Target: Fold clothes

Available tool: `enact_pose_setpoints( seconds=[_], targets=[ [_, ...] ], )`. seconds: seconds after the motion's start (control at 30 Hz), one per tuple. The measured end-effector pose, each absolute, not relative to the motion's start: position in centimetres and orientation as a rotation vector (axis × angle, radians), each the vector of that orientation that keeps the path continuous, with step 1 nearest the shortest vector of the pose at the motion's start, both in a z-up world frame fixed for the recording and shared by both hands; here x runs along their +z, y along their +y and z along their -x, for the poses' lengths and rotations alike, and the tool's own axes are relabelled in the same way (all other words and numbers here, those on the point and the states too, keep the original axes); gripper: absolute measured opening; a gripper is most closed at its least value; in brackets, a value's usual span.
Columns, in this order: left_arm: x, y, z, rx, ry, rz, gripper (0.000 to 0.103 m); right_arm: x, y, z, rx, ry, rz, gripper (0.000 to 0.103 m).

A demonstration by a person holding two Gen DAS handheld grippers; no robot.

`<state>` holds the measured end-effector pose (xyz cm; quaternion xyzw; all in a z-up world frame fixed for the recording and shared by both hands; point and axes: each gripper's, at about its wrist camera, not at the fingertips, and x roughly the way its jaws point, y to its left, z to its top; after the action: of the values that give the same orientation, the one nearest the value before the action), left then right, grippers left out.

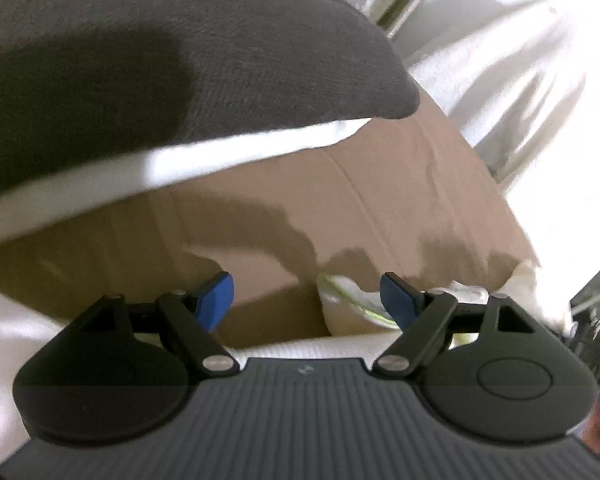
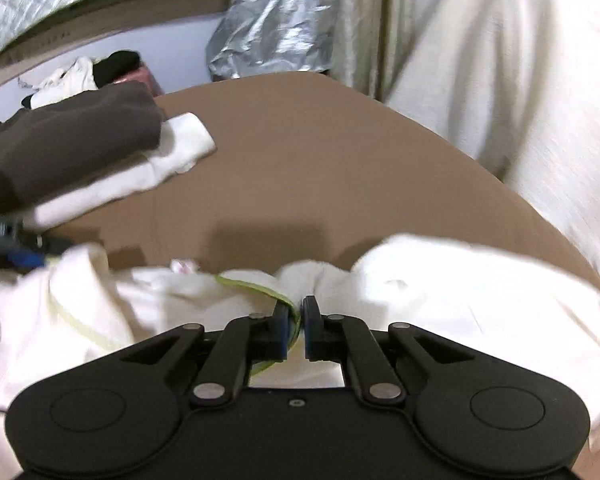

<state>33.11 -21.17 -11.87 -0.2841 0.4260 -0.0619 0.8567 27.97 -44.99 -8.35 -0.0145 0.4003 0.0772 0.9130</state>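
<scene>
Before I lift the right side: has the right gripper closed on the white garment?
Yes, the right gripper is closed, pinching the green-trimmed edge of the white garment between its pads.

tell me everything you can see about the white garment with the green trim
The white garment looks like soft cotton with a thin yellow-green trim along one edge. It lies crumpled and unfolded across the near side of the brown surface. The right gripper has its jaws shut on a bunched part at the trim. The left gripper hovers open nearby.
</scene>
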Motion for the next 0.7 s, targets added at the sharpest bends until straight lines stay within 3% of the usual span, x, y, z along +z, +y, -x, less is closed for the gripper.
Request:
enact_pose_setpoints(
  seconds=[0.17, 0.33, 0.43, 0.5, 0.57, 0.7],
  targets=[
    [-11.1, -22.2, -32.5, -0.136, 0.849, 0.568, 0.081, -12.7, -46.7, -23.8, 0.099, 0.873, -0.039, 0.007],
    [-13.1, -23.9, -33.2, -0.297, 0.980, 0.585, 0.092, -13.5, -47.0, -22.1, 0.095, 0.848, -0.074, 0.007],
    [-13.6, -25.0, -32.1, -0.254, 0.922, 0.570, 0.091, -13.9, -46.6, -22.0, 0.101, 0.839, -0.050, 0.008],
    [-13.6, -26.0, -31.9, -0.260, 0.891, 0.503, 0.073, -13.9, -46.6, -21.6, 0.103, 0.828, -0.033, 0.008],
    [-13.4, -26.8, -32.4, -0.291, 0.874, 0.432, 0.003, -13.8, -46.2, -21.6, 0.099, 0.819, -0.028, 0.008],
    [-11.8, -26.4, -31.2, -0.281, 0.790, 0.397, 0.004, -13.2, -45.5, -21.9, 0.091, 0.813, 0.019, 0.008]
  ],
)
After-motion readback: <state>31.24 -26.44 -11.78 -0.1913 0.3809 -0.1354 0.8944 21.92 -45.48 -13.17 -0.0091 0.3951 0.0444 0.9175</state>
